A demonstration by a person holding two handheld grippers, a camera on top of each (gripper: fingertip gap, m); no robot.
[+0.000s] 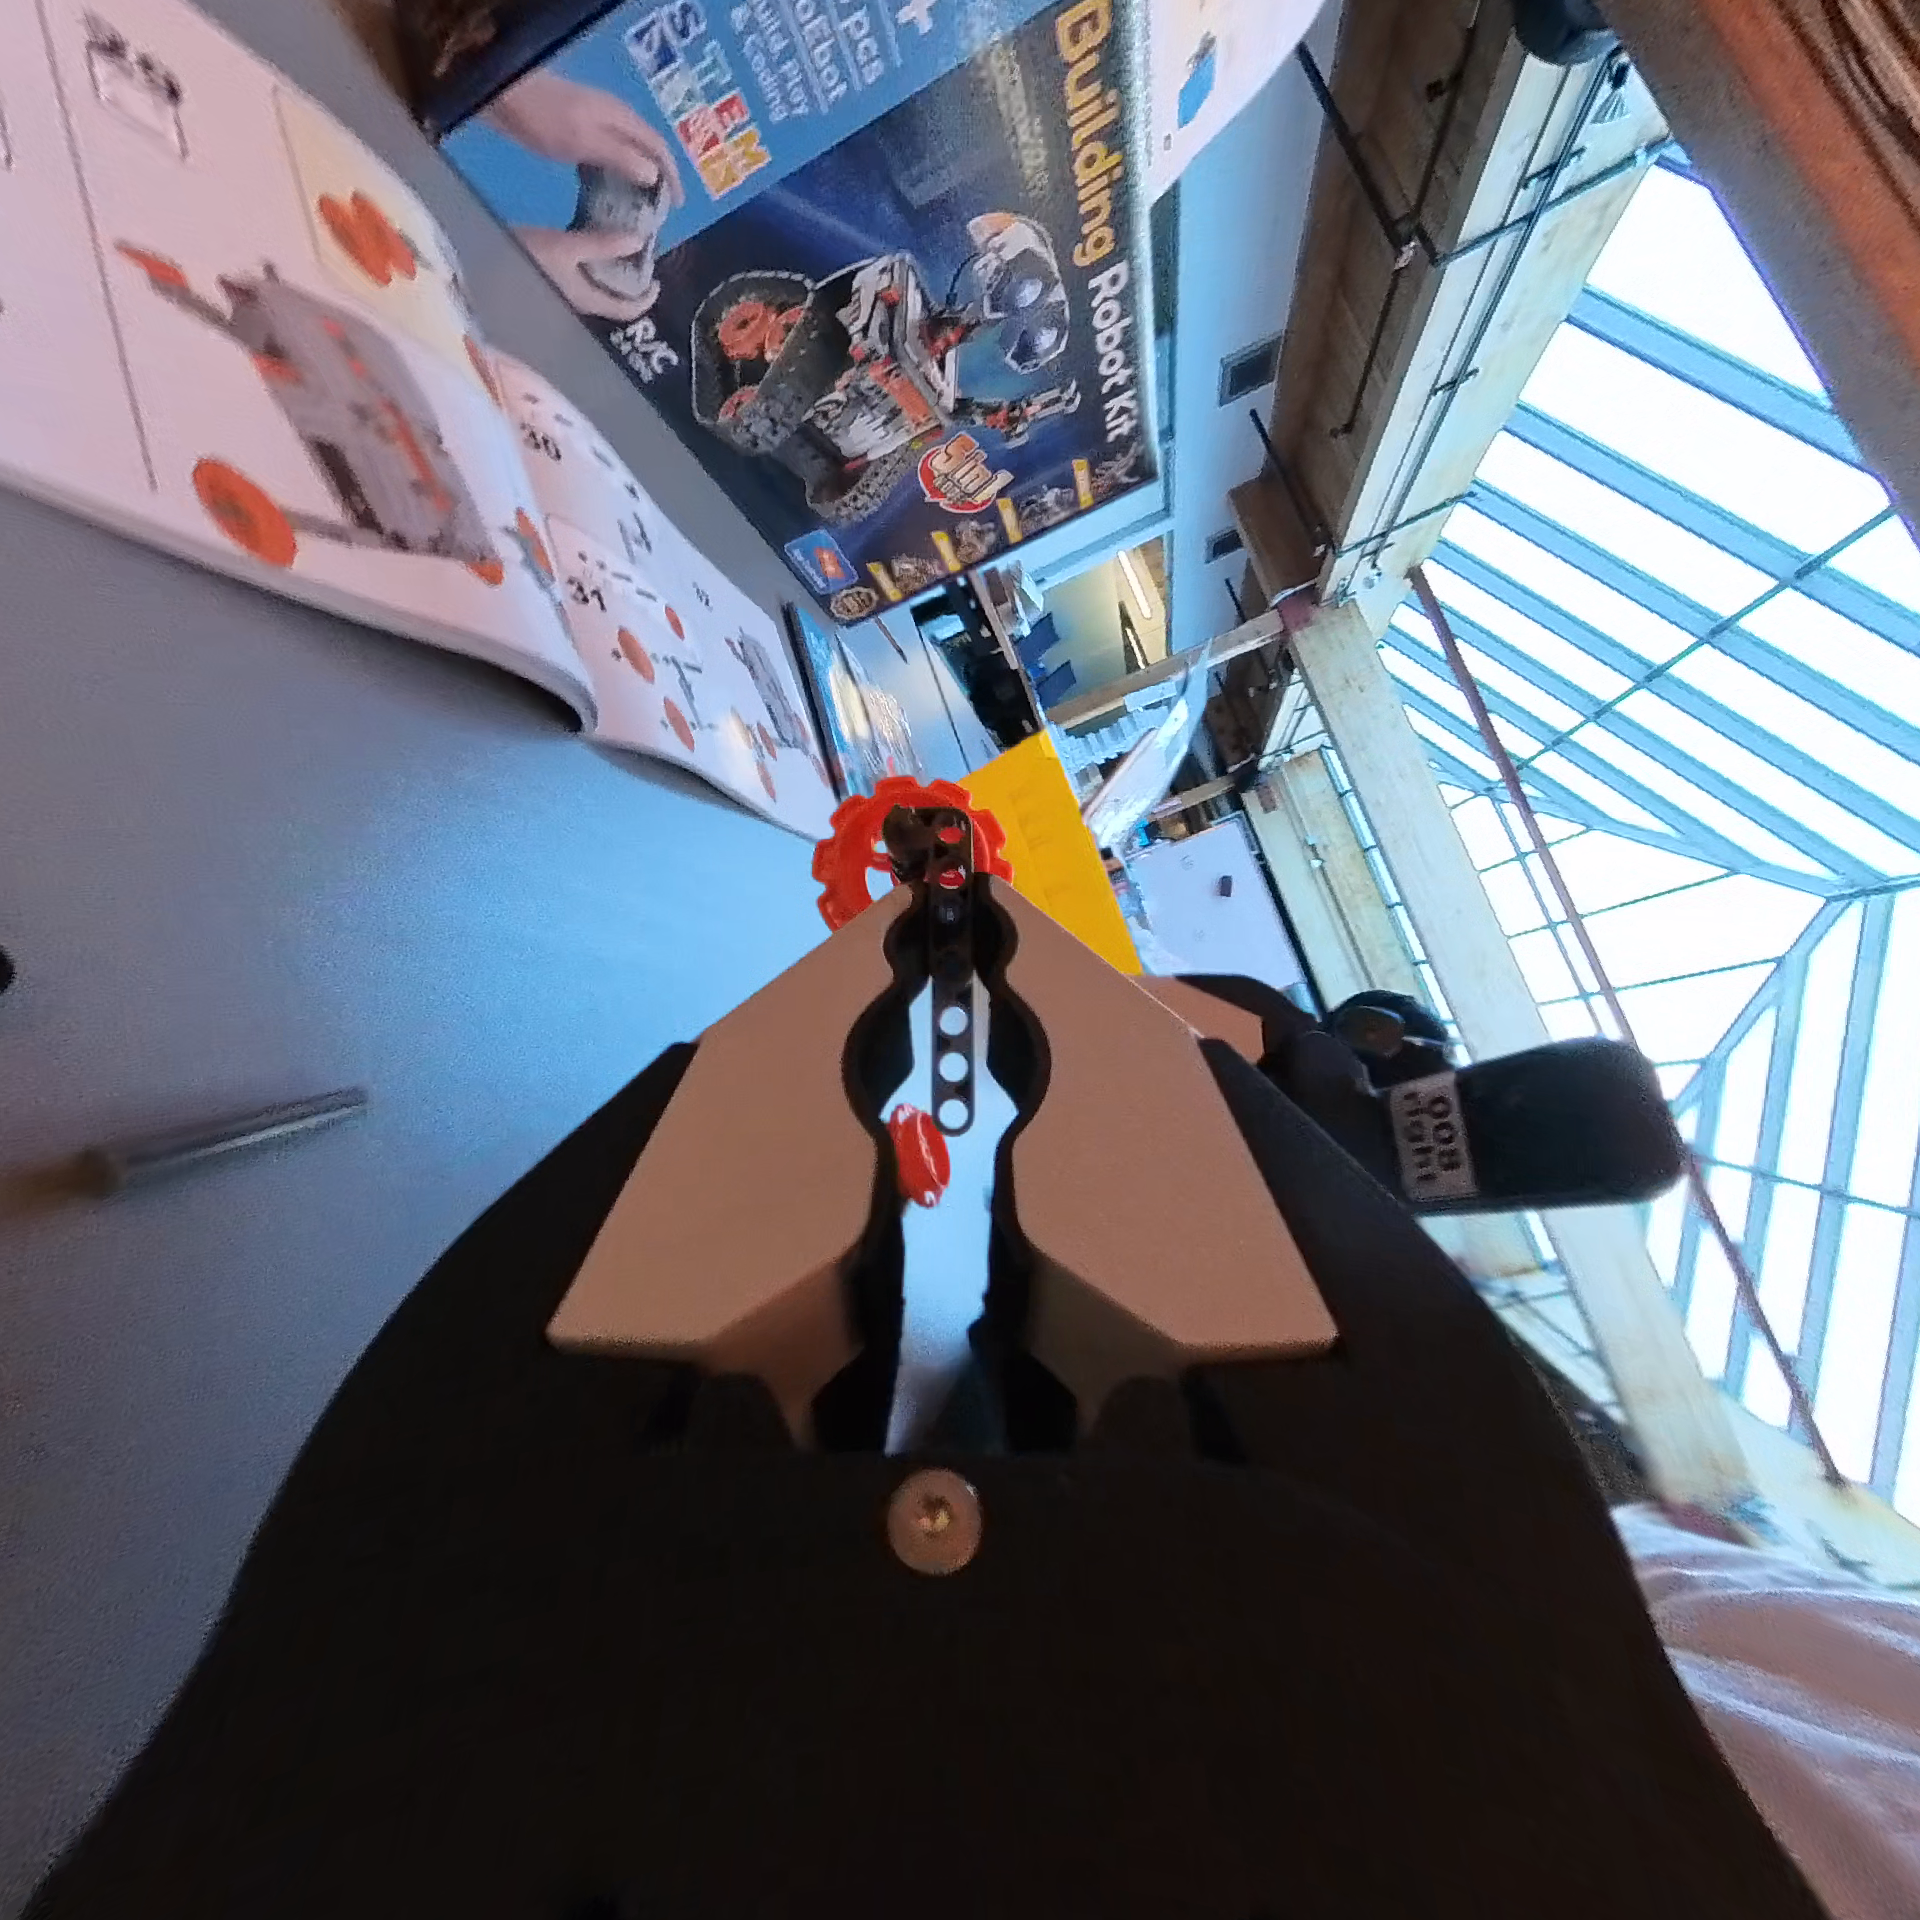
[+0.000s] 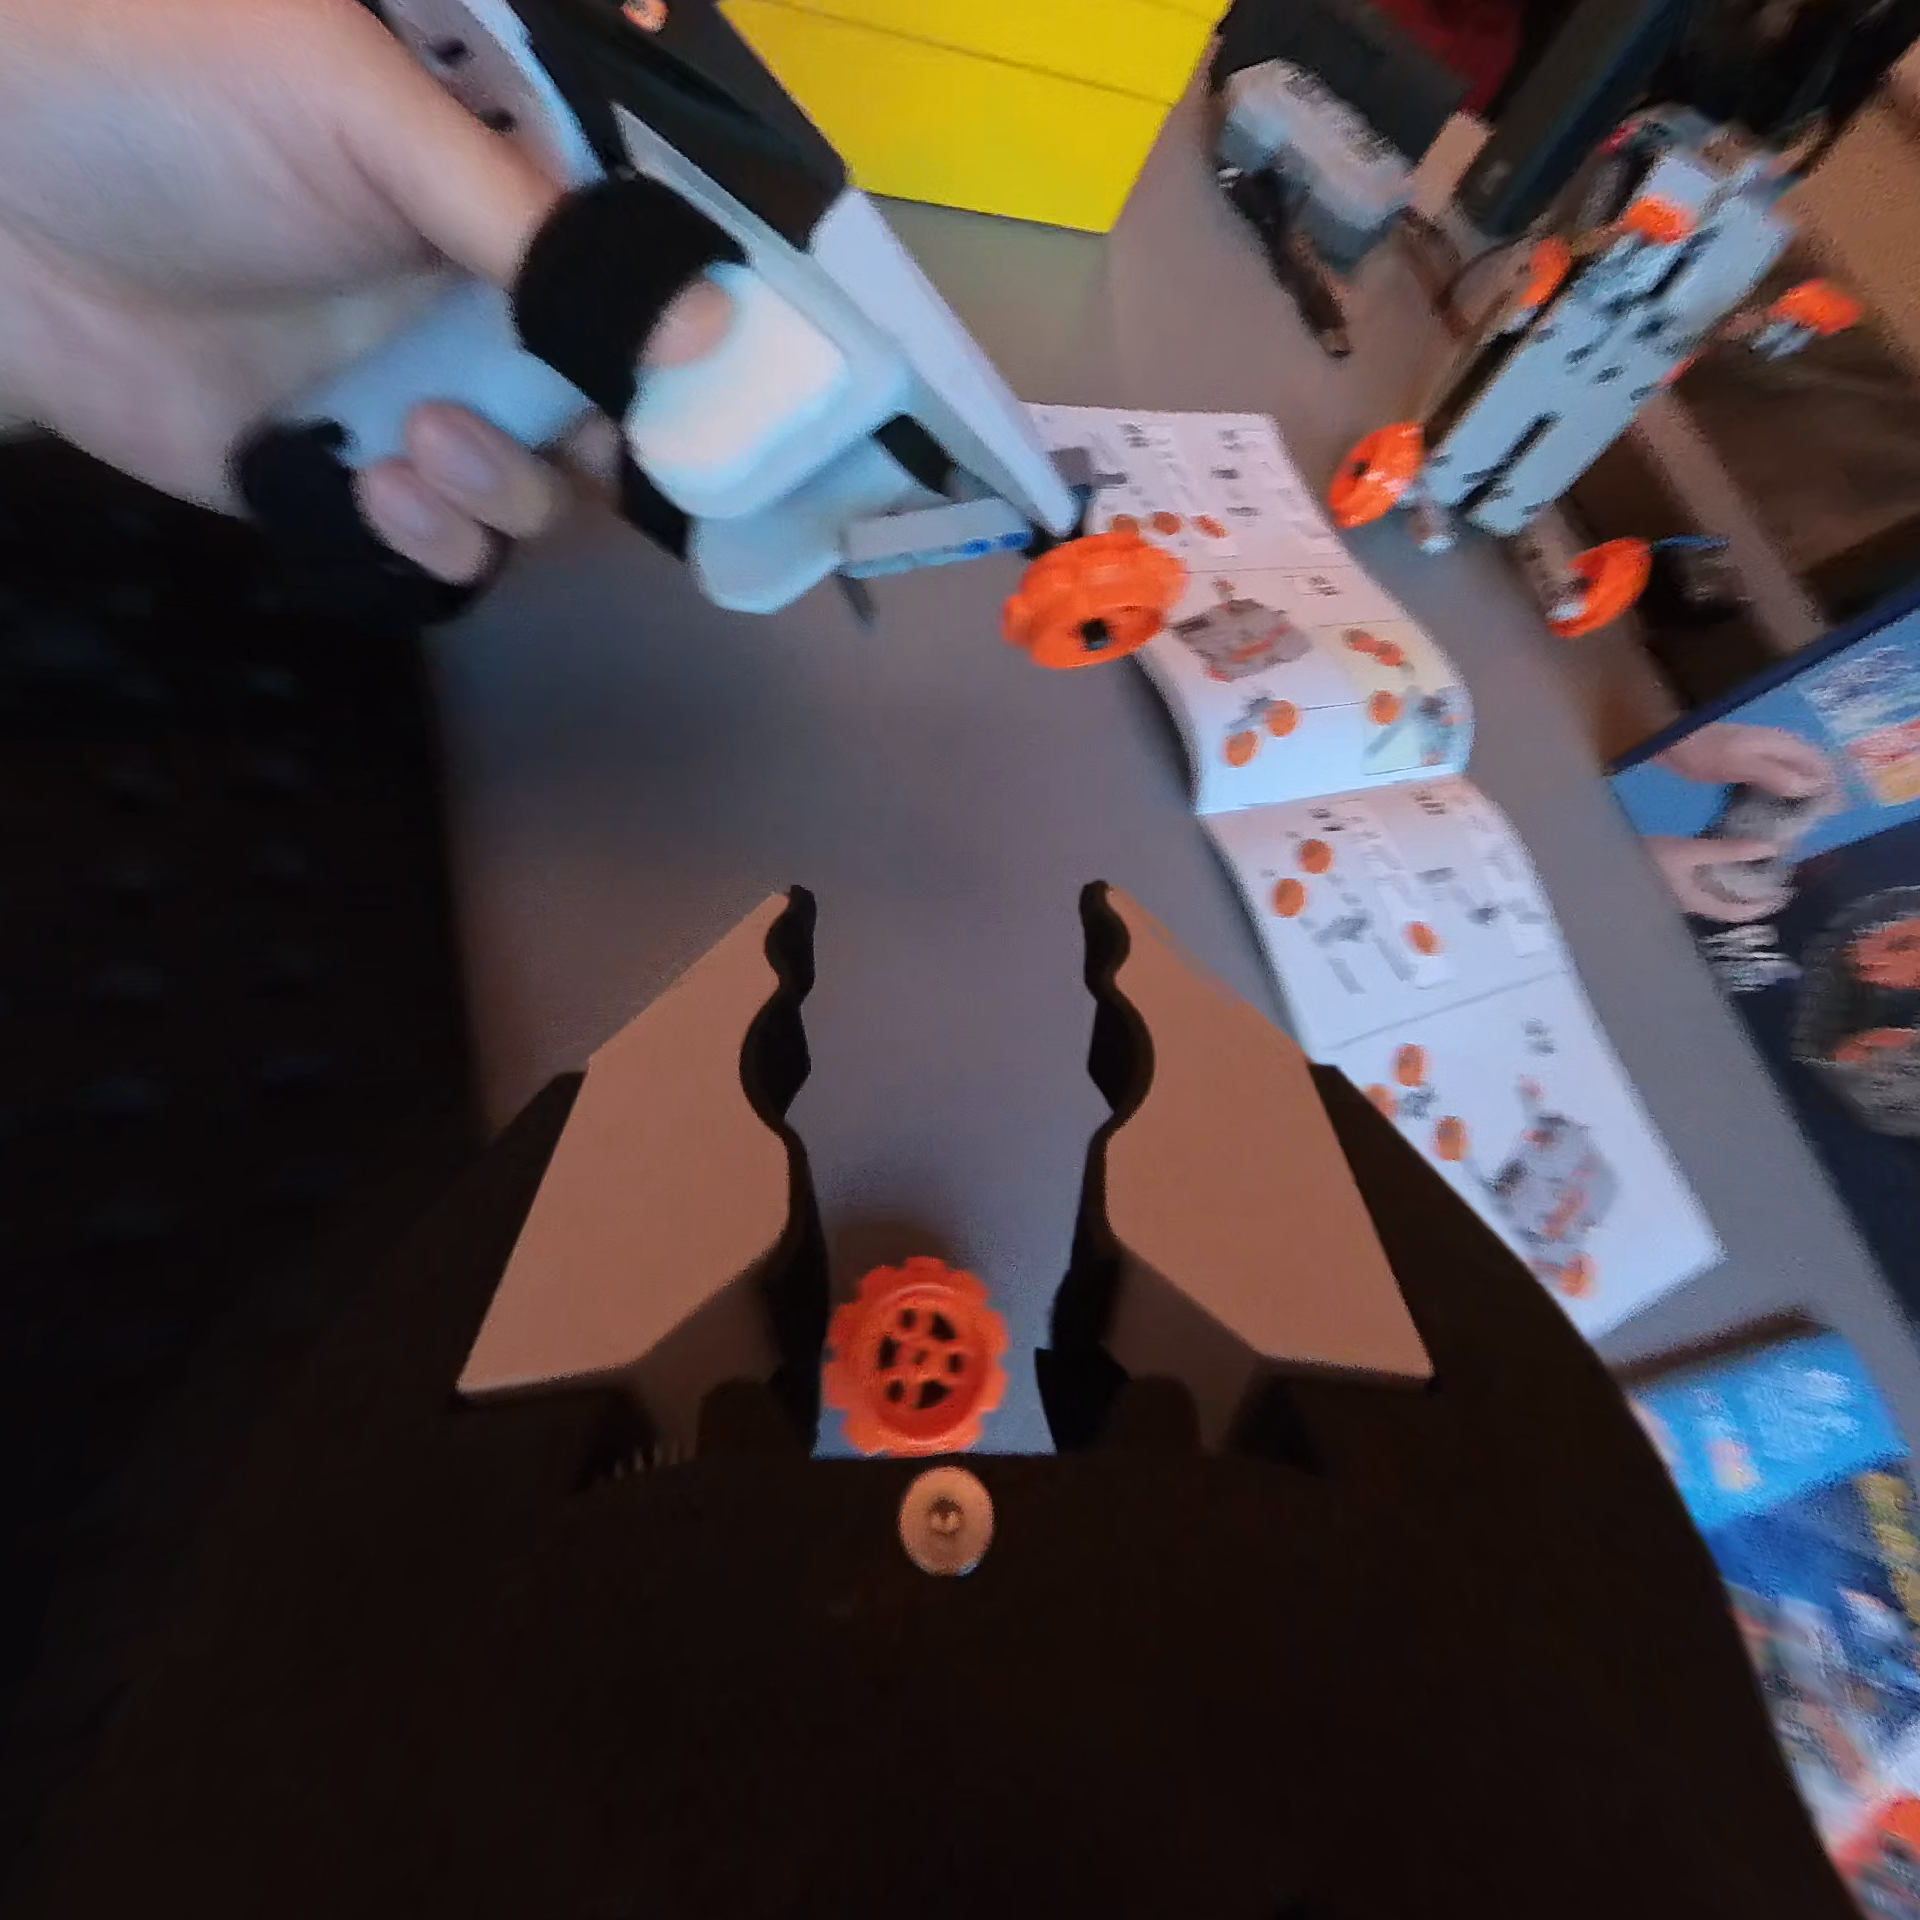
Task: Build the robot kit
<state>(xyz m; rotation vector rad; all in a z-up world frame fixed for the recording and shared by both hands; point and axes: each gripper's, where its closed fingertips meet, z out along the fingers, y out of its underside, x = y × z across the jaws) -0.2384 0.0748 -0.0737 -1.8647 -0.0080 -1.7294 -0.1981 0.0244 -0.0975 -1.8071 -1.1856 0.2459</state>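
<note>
My left gripper (image 1: pixel 940 894) is shut on a thin black beam (image 1: pixel 951 1039) with a row of holes. An orange toothed wheel (image 1: pixel 862 852) sits at the beam's far end, just past the fingertips. In the right wrist view a hand holds this gripper (image 2: pixel 1044 514) above the table, with the wheel (image 2: pixel 1091 597) at its tip over the booklet's edge. My right gripper (image 2: pixel 945 914) is open and empty above the grey table (image 2: pixel 831 748). A second orange wheel (image 2: pixel 914 1356) lies flat on the table, seen between the bases of its fingers. The right gripper also shows in the left wrist view (image 1: pixel 1507 1122).
An open instruction booklet (image 2: pixel 1382 894) lies to the right. A partly built grey model with orange wheels (image 2: pixel 1590 343) stands behind it. A yellow box (image 2: pixel 987 104) is at the back and the blue kit box (image 1: pixel 883 260) beside the booklet. A thin metal tool (image 1: pixel 208 1138) lies on the table. The tips of one gripper are about 7 centimetres away from the tips of the other.
</note>
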